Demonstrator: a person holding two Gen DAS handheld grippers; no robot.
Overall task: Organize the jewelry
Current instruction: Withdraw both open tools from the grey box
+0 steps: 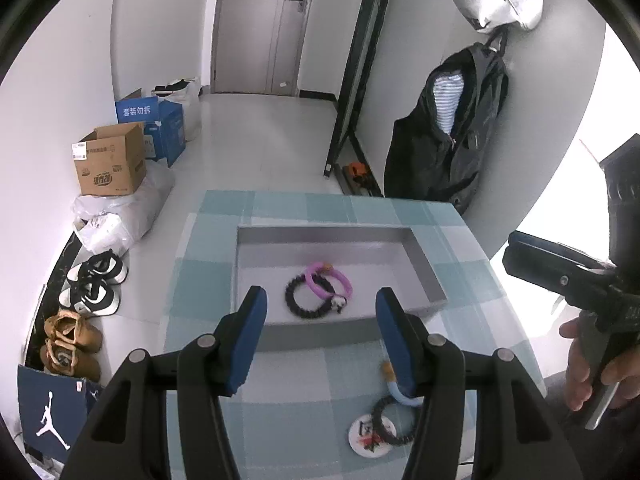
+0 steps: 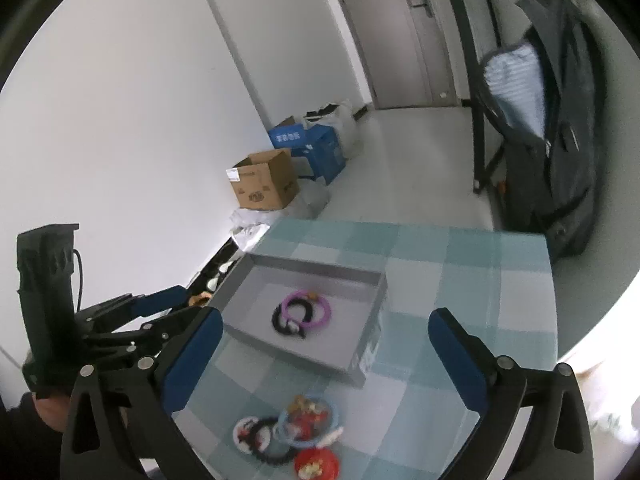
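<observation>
Left wrist view: the left gripper (image 1: pixel 322 312) hangs over the near rim of the grey tray (image 1: pixel 428 276), its blue-padded fingers (image 1: pixel 250 340) spread wide with nothing between them. The tray's long axis runs left to right across the checked tablecloth (image 1: pixel 208 292). Inside lie a black beaded bracelet (image 1: pixel 298 300) and a pink ring bracelet (image 1: pixel 332 282), overlapping, both flat; a small white charm (image 1: pixel 339 303) sits where they meet. Nearer the camera, on the cloth, a light blue ring (image 1: pixel 402 394) and another black beaded bracelet (image 1: pixel 384 426) lie over a white round piece (image 1: pixel 362 438), all partly hidden behind the right-hand finger. At the right edge the right gripper (image 1: pixel 560 276) shows only in part, cut by the frame, held by a hand (image 1: pixel 580 364).

Right wrist view: the right gripper (image 2: pixel 324 360) stands wide open and empty above the cloth. The tray (image 2: pixel 360 354) lies slantwise here, its long axis running from upper left to lower right, the pink and black bracelets blurred inside it. Below, the pile of jewelry (image 2: pixel 296 432) on the cloth is smeared by motion; a red round piece (image 2: pixel 318 462) lies at its near side. The individual items are hard to tell apart. The left gripper appears at left, fingertips beside the tray's far corner.
</observation>
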